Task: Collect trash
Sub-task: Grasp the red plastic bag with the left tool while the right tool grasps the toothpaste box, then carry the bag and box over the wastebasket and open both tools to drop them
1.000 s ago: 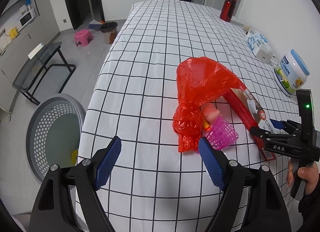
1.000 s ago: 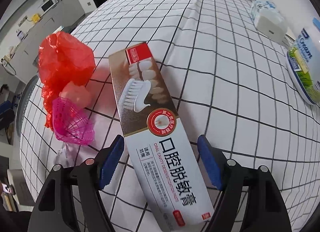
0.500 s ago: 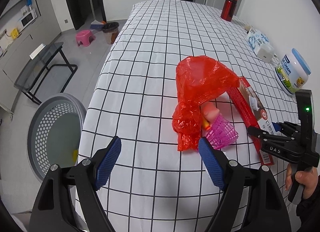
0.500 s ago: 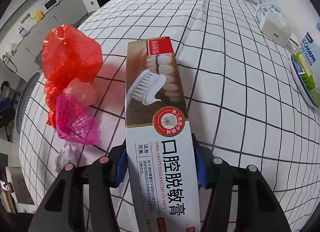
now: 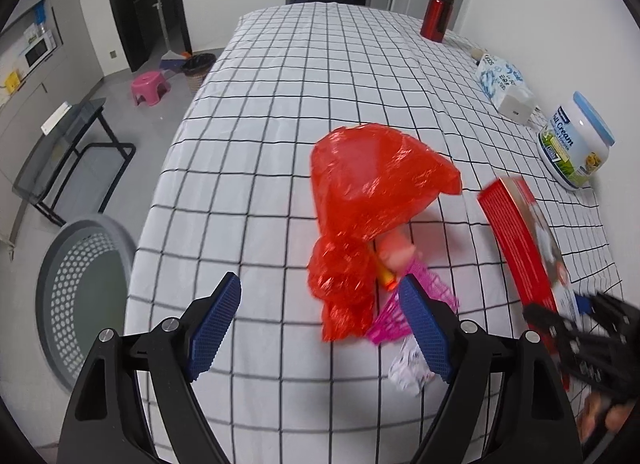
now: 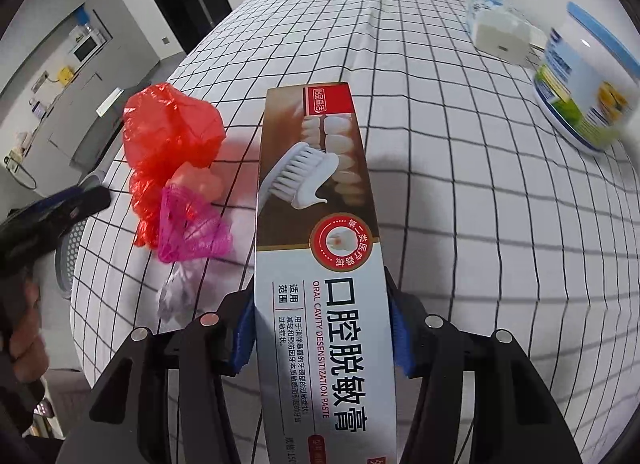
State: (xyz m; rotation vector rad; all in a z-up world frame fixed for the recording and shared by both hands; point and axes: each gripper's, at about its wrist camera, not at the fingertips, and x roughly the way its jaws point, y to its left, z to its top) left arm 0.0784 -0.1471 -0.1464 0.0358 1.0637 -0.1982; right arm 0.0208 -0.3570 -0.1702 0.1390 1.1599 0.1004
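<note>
The table (image 5: 320, 75) is presenting open checked cloth beyond the trash pile; its near left edge is dropping toward a grey perforated basket (image 5: 80, 296) (contents unclear). The right hand-held gripper (image 6: 322, 338) is clamping the toothpaste box (image 6: 320, 223). The left hand-held gripper (image 5: 320, 324) is hovering wide open beside the red plastic bag (image 5: 368, 199).

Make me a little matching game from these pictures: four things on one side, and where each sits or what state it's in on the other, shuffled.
Things:
1. toothpaste box
2. red plastic bag
3. red bottle
4. laundry basket

Places or states:
A. on the floor beside the table
B. upright at the table's far end
C. clamped in the right gripper
D. crumpled on the checked cloth

Pairs: 1-C, 2-D, 3-B, 4-A
</note>
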